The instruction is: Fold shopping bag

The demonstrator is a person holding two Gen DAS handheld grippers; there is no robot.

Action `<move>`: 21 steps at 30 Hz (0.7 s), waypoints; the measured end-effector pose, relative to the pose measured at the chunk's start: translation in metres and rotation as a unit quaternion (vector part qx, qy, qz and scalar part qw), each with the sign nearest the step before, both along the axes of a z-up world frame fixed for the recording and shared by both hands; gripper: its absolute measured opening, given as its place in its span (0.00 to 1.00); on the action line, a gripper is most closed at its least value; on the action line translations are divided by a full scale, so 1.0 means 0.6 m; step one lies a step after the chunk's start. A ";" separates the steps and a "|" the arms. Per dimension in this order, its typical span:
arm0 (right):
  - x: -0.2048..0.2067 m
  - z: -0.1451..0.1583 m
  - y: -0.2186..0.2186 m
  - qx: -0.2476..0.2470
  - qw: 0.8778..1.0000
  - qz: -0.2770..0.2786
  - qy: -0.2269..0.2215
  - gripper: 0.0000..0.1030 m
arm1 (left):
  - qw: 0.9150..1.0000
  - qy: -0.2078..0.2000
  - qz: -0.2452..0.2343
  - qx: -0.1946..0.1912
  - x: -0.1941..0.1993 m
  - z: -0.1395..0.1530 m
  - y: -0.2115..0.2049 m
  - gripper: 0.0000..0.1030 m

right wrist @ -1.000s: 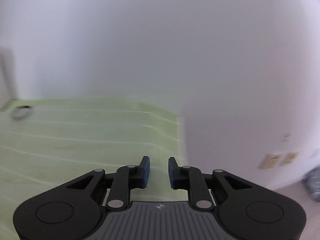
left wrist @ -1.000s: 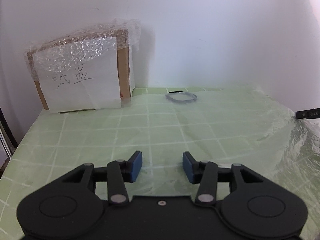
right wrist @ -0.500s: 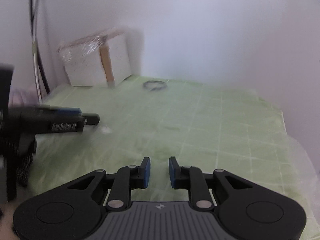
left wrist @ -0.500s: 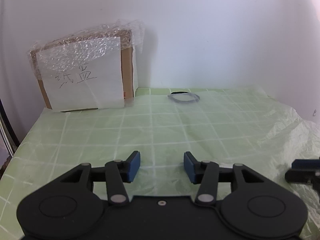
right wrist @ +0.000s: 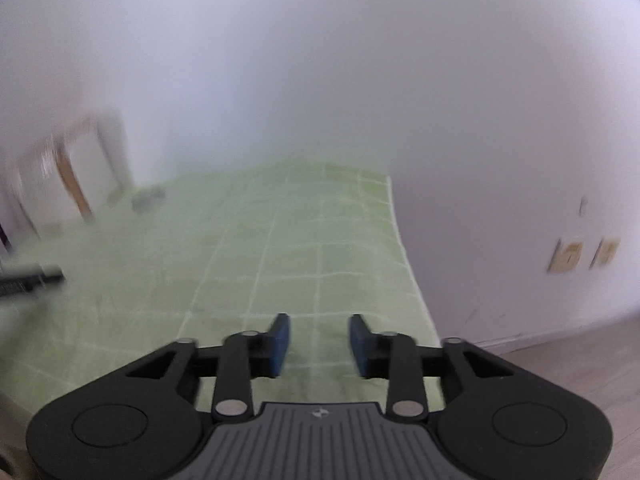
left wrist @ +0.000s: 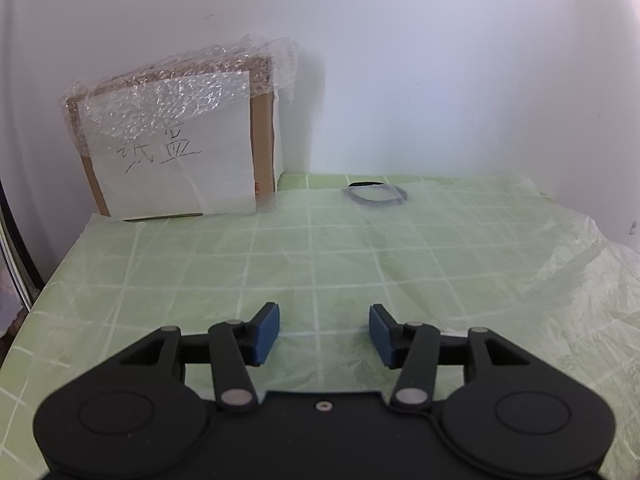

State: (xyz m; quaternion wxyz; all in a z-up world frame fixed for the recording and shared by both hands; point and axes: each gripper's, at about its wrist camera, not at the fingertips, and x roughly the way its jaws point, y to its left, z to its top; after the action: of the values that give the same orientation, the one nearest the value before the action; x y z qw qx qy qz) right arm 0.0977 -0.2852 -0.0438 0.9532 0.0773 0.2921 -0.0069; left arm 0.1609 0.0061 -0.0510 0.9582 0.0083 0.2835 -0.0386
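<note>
The right gripper (right wrist: 316, 344) has swung back over the table w/ jaws just opening, empty; left gripper (left wrist: 323, 334) is open too, bag (left wrist: 360, 256) lying flat, so thin plastic may slip or bunch.

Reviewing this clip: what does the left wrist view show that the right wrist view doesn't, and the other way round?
Only the left wrist view: handwriting on the white sheet of the bubble-wrapped cardboard box, and the shopping bag rumpled at its right side, with the left gripper open and empty above it.

Only the right wrist view: wall sockets, a strip of wood floor, and the right gripper, whose jaws have just been opening with nothing between them.

Both: the green checked table cover, the box, though blurred in the right view, and the dark ring near the wall.
</note>
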 end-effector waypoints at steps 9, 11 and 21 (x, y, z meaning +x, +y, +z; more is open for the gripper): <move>-0.058 -0.021 -0.096 0.093 0.994 -0.051 0.006 0.65 | 0.996 0.000 -0.054 -0.070 -0.026 0.068 -0.031 0.48; -0.071 -0.022 -0.099 0.124 0.991 -0.041 -0.003 0.65 | 0.995 0.004 -0.082 -0.064 -0.025 0.067 -0.053 0.48; -0.060 -0.039 -0.108 0.242 0.968 -0.070 0.015 0.65 | 0.993 0.031 -0.108 -0.040 -0.011 0.008 -0.095 0.45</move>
State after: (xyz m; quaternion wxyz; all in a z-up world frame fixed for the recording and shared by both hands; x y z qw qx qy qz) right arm 0.0615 -0.3498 -0.0670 0.8988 0.3257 0.2932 -0.0038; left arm 0.1541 -0.0510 -0.0463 0.9387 -0.0012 0.3088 -0.1531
